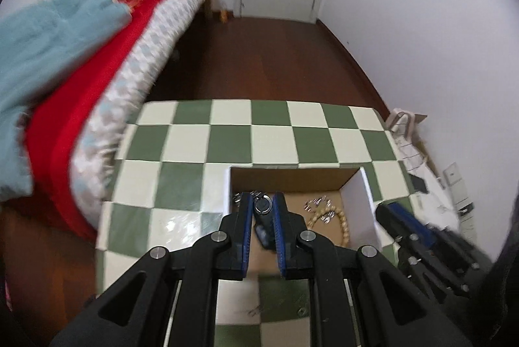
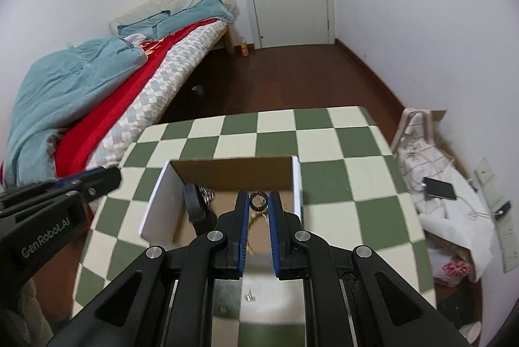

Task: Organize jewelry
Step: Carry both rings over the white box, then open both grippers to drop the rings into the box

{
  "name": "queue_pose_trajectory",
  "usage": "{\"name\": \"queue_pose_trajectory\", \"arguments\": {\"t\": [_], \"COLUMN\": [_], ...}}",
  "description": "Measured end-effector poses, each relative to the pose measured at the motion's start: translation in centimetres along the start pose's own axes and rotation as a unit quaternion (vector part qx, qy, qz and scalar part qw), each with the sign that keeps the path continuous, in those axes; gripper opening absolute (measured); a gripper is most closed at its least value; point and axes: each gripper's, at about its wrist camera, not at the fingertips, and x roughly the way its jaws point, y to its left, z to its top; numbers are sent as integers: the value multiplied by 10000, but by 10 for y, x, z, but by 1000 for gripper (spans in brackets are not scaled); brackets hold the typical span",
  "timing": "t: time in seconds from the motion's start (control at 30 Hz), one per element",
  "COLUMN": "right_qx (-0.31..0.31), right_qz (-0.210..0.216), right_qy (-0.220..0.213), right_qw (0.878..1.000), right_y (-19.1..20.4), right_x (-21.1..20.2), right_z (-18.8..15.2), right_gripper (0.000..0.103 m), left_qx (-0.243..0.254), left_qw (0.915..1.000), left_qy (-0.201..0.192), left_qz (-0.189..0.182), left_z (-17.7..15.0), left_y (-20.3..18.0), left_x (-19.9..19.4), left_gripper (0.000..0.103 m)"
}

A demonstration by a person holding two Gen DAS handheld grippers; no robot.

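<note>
The right tool [image 2: 258, 201] is clenched on a small dark metal ring [image 2: 258, 200], which sits upright between the tips of its two blue fingers, at the centre of the right wrist frame and above the open cardboard box [image 2: 227, 168]. The ring looks light, stiff and smooth, so I judge it can slip or twist if the grip is loose. A hold across its rim, as now, seems the best place.

The left tool [image 1: 262, 205] is lowered into the same box, and a dark round-headed object [image 1: 262, 204] lies between its narrowly spaced fingers. It may be a watch or a key fob, and I cannot tell if the fingers really press it.

On the box floor, right of centre in the left wrist frame, a bracelet of pale beads [image 1: 337, 222] lies just beside a small silver chain piece [image 1: 318, 204]. Both are near the left tool's tips but apart from them. The beads will be loose and floppy, and the chain fine and easy to tangle. The box stands on the green and white checkered table [image 2: 324, 139].
</note>
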Motion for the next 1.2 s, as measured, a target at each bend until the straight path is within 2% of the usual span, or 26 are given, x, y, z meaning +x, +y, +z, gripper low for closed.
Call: {"name": "queue_pose_trajectory", "arguments": {"t": [0.1, 0.3, 0.43, 0.5, 0.57, 0.6, 0.67, 0.7, 0.77, 0.8, 0.87, 0.93, 1.07, 1.1, 1.2], "right_qx": [217, 477, 624, 755, 816, 847, 870, 874, 897, 862, 726, 473, 39, -13, -109], "right_qz": [309, 656, 825, 864, 849, 839, 773, 764, 712, 610, 315, -95, -756, -858, -1004], "right_qy": [337, 809, 1029, 1115, 1108, 1087, 1025, 981, 938, 899, 873, 880, 1004, 1052, 1107], "right_qw": [9987, 9934, 9893, 9871, 9868, 9869, 9879, 9884, 9890, 9903, 9930, 9950, 9921, 9907, 9887], "right_y": [-11, -23, -25, -26, -27, -27, -27, -27, -28, -27, -25, -19, -9, -8, -5], "right_x": [28, 67, 82, 88, 88, 86, 81, 77, 70, 66, 57, 50, 43, 42, 37], "right_z": [12, 26, 31, 32, 34, 34, 35, 35, 35, 35, 35, 31, 19, 15, 5], "right_gripper": [12, 12, 13, 13, 17, 29, 48, 50, 51, 54, 65, 88, 98, 102, 103], "left_qx": [-85, -18, -268, -306, -344, -358, -386, -383, -298, -240, -126, -64, -21, -1, 56], "left_qw": [9988, 9947, 9932, 9942, 9953, 9960, 9970, 9972, 9981, 9984, 9981, 9967, 9942, 9938, 9926], "left_qy": [382, 905, 981, 929, 806, 731, 619, 605, 529, 460, 295, 223, 234, 238, 198], "left_qz": [-290, -489, -559, -453, -403, -358, -263, -216, 69, 226, 533, 778, 1046, 1088, 1199], "left_z": [17, 30, 36, 41, 45, 46, 48, 48, 44, 40, 30, 16, -11, -17, -32], "left_y": [5, 10, 19, 23, 27, 30, 35, 38, 42, 43, 46, 49, 53, 52, 50], "left_x": [26, 62, 68, 67, 61, 58, 51, 48, 42, 38, 29, 23, 19, 17, 11], "left_gripper": [10, 10, 14, 32, 80, 85, 86, 87, 101, 102, 102, 102, 102, 102, 102]}}
